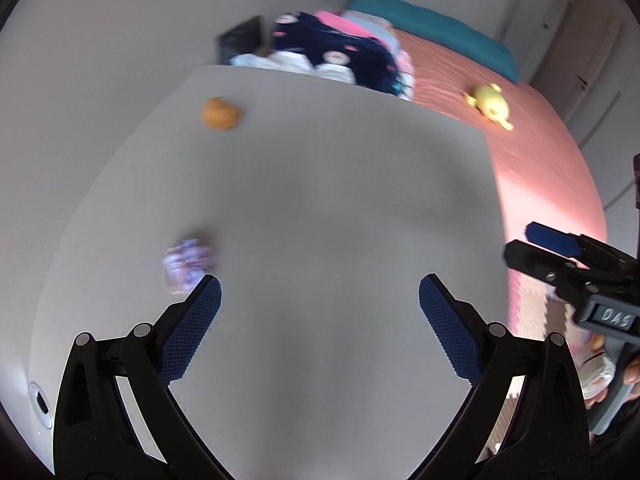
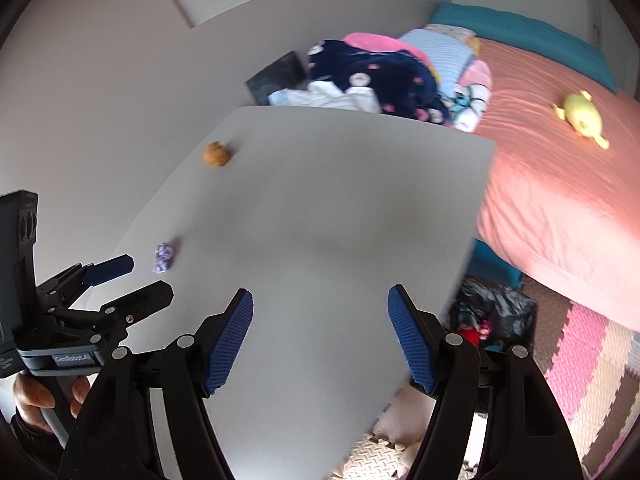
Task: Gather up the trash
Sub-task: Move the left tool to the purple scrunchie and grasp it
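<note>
Both wide open, empty: left claw [image 1: 320, 304], right claw [image 2: 320, 312].

A plain grey-white bench [image 2: 320, 208] is seen, with an orange crumpled paper ball [image 2: 216, 154], a purple-and-white patterned wad [image 2: 163, 257], and a salmon-pink bedspread [image 2: 552, 200].

On the table [image 2: 320, 208] lie two paper balls: one [image 2: 216, 154] near its far left corner, the other [image 2: 163, 258] nearer along the left edge. Behind the table sits a clothes pile [image 2: 380, 80]; right of the table stands a bed [image 2: 560, 200] with a toy [image 2: 580, 118] on it. Below the table's right edge sits a bag [image 2: 496, 308].
</note>
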Demonstrator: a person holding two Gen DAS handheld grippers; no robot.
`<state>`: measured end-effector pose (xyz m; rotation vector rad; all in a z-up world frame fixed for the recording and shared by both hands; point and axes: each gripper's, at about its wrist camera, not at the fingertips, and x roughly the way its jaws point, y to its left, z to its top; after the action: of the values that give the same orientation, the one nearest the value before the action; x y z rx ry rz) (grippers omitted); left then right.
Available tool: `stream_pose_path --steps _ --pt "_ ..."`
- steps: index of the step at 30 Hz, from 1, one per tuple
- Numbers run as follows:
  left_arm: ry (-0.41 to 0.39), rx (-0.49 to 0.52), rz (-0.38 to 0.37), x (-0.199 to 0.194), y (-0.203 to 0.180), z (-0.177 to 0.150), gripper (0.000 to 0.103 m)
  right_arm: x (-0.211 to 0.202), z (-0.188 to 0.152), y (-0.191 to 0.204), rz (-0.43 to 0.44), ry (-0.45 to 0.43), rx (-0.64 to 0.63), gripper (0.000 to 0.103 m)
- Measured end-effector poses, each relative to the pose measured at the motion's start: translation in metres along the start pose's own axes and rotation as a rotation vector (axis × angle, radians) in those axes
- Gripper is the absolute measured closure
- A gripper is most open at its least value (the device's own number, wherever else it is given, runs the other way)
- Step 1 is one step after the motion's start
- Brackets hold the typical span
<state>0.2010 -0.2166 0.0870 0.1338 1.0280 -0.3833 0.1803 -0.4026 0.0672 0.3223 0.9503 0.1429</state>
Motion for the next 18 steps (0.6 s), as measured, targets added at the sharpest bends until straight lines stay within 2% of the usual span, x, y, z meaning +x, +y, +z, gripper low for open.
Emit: stream_pose_path --steps 8,14,18 --pt "-0.074 -0.049 0.099 0.001 0.063 -0.024 0.007 0.028 0.006 0.045 0.048 -0.004 -0.044 0.032" --pt "-0.098 -0.018 0.145 0.007 0.078 -0.034 0.007 0.044 0.010 0.063 0.073 0.014 -0.060 0.032" --pt "-0.101 0.013 0.162 0.015 0.076 -0.032 0.013 0.050 0.010 0.069 0.082 0.024 -0.075 0.032"
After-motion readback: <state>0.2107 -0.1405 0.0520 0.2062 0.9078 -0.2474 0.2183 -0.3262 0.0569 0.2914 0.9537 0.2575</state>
